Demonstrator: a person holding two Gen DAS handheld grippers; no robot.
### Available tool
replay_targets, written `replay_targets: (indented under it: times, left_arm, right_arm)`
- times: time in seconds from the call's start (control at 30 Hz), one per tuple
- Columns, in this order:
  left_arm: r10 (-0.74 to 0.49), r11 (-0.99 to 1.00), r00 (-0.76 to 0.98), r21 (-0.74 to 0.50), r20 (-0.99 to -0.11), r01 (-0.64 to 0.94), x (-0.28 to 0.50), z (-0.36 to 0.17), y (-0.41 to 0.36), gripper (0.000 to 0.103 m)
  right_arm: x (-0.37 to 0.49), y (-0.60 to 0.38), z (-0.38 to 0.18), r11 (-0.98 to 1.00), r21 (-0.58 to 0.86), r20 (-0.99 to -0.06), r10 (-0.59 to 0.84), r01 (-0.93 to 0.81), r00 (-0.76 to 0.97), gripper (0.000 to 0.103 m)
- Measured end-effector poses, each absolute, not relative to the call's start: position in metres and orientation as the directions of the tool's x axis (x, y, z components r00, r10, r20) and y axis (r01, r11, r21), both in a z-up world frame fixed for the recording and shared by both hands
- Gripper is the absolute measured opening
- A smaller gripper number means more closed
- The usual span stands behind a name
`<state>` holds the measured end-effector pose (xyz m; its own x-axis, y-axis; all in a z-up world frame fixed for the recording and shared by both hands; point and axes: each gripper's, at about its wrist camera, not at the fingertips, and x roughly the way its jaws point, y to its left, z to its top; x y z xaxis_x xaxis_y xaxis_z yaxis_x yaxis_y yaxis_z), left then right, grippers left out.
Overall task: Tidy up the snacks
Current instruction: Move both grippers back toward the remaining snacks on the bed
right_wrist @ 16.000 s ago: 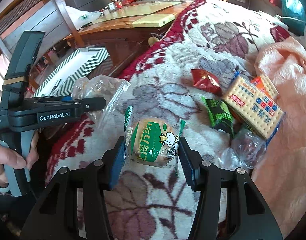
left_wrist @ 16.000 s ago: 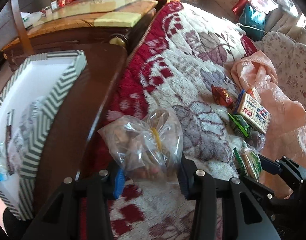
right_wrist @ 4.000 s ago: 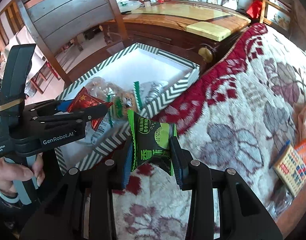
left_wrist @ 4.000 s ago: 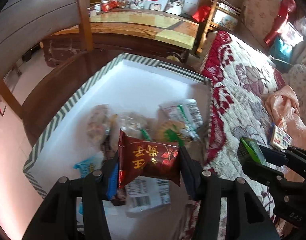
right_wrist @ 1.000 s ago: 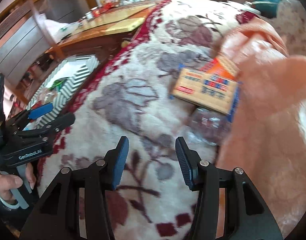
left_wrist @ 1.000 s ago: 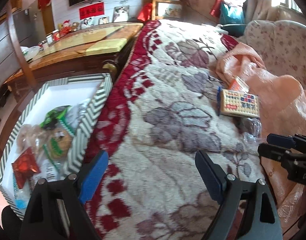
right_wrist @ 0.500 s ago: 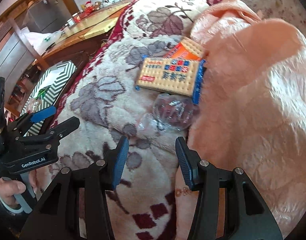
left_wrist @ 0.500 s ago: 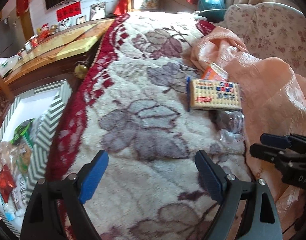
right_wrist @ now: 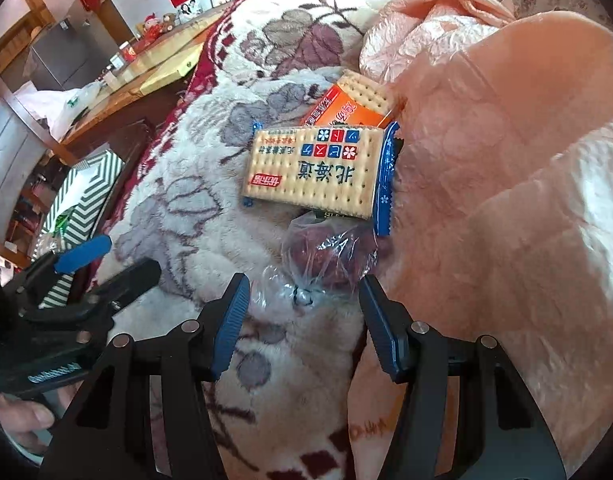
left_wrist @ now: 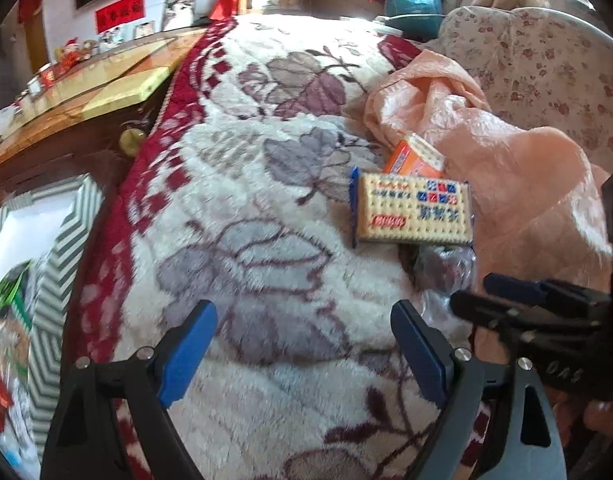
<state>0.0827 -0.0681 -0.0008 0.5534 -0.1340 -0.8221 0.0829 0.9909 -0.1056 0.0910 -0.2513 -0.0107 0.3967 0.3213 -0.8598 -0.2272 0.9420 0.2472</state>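
Right gripper [right_wrist: 304,312]: fingers spread wide, holding nothing, one on either side of the knotted neck of a clear plastic bag [right_wrist: 326,256] of dark red snacks lying on the flowered blanket [right_wrist: 194,216], beside the peach cloth [right_wrist: 486,160]. Left gripper [left_wrist: 302,344]: fingers wide apart, empty, above bare blanket. Just beyond the bag lies a cracker packet [right_wrist: 318,172], overlapping it; an orange packet [right_wrist: 354,108] lies behind. The striped box [left_wrist: 62,240] with snacks sits past the blanket's left edge
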Motion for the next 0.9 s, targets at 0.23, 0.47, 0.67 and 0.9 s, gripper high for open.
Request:
replay_targets:
  times: [0.23, 0.47, 0.67, 0.9]
  left_arm:
    - [-0.162, 0.977, 0.535, -0.057, -0.829, 0.207, 0.108, 0.003, -0.079, 0.09]
    - [-0.185, 0.98, 0.5, -0.121, -0.846, 0.159, 0.112, -0.008, -0.072, 0.09]
    - [-0.228, 0.968, 0.474, -0.147, -0.85, 0.202, 0.106, -0.012, -0.087, 0.09]
    - [-0.265, 0.955, 0.448, -0.168, -0.854, 0.246, 0.106, -0.013, -0.111, 0.09]
  right_arm:
    - [0.093, -0.259, -0.02, 0.941, 0.266, -0.863, 0.329, -0.208, 0.383, 0.057]
    - [0.094, -0.252, -0.008, 0.941, 0.214, -0.857, 0.309, -0.26, 0.413, 0.057]
    - [0.098, -0.267, 0.008, 0.949, 0.22, -0.835, 0.304, -0.228, 0.459, 0.057]
    - [0.098, -0.282, 0.015, 0.951, 0.238, -0.82, 0.306, -0.198, 0.484, 0.057]
